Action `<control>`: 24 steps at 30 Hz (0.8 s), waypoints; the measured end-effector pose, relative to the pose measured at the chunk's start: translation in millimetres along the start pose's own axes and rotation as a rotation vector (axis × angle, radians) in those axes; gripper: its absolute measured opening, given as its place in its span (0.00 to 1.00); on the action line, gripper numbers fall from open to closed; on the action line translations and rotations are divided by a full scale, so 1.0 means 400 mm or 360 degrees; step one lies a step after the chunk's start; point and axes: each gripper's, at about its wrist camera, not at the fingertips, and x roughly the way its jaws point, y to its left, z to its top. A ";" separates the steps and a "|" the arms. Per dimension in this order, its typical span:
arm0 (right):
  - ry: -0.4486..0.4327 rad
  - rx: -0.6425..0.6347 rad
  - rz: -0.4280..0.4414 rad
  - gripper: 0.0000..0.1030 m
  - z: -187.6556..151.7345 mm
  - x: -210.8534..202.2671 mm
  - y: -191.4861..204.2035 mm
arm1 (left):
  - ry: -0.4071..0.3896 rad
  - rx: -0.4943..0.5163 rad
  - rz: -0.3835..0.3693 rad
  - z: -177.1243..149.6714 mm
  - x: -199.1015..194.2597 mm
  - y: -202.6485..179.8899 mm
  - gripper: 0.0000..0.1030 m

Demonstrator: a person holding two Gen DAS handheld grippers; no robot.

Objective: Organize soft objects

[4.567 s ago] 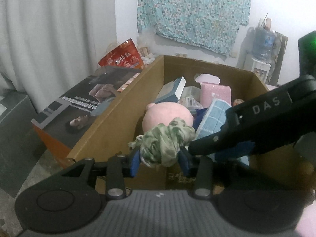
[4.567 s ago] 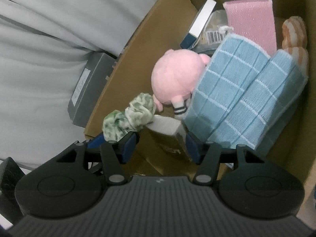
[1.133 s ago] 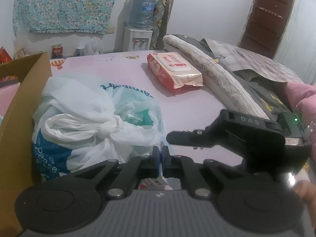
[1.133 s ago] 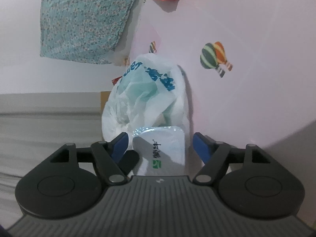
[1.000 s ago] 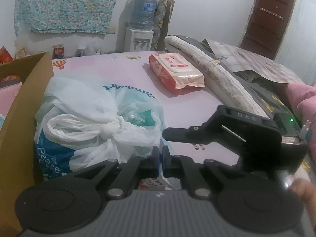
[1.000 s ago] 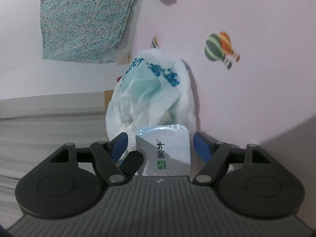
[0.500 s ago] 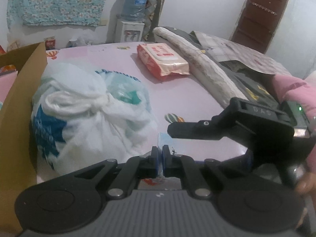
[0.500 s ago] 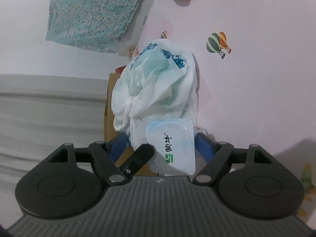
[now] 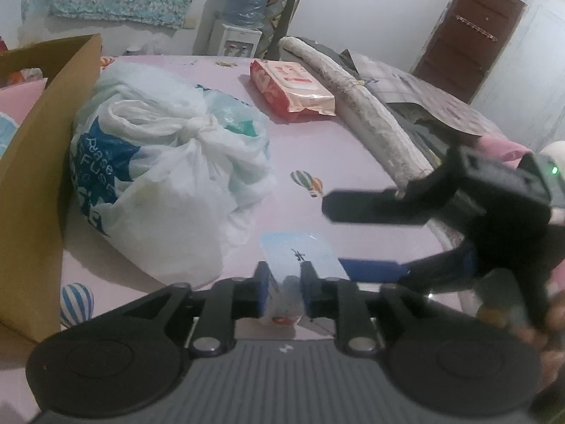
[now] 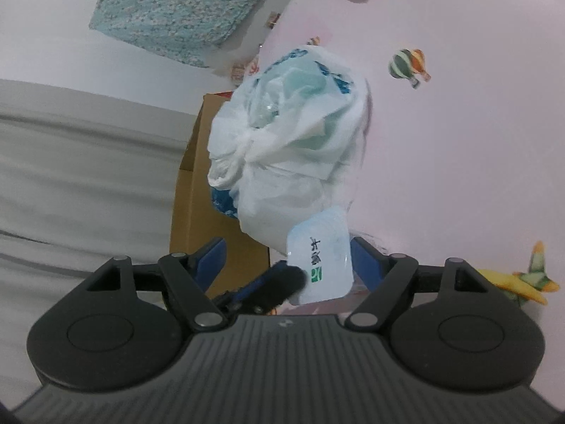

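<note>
My left gripper (image 9: 282, 291) is shut on a small pale-blue plastic pouch (image 9: 300, 258) with dark characters, held just above the pink bedsheet (image 9: 328, 148). The pouch also shows in the right wrist view (image 10: 319, 259), between the wide-open fingers of my right gripper (image 10: 287, 254), which do not touch it. The right gripper shows in the left wrist view (image 9: 406, 236), on the right. A knotted white plastic bag (image 9: 166, 183) lies just beyond the pouch, against the cardboard box (image 9: 39, 162) at the left.
A red-and-white wipes pack (image 9: 293, 88) lies further back on the bed. A rolled blanket (image 9: 374, 120) and dark bedding run along the right. A water dispenser (image 9: 243, 14) stands by the far wall.
My left gripper's fingers, pressed together before, now stand apart around the pale-blue pouch, which has risen off the sheet. My right gripper has drawn back to the right, still open.
</note>
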 end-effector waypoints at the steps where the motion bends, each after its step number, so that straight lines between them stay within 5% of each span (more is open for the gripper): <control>1: -0.0007 -0.0010 -0.0011 0.75 0.001 0.003 0.004 | 0.0011 0.0010 -0.0005 0.000 0.004 0.001 0.25; 10: -0.0052 -0.0093 -0.0114 0.71 0.001 0.013 0.007 | -0.0045 0.0296 0.0049 -0.009 0.016 -0.058 0.67; 16: -0.0029 -0.0121 -0.0171 0.53 0.003 0.030 -0.010 | -0.0075 0.0501 0.0179 -0.012 0.057 -0.114 0.71; 24: -0.0015 -0.0102 -0.0146 0.48 0.004 0.032 -0.020 | -0.0096 0.0544 0.0204 -0.011 0.066 -0.124 0.71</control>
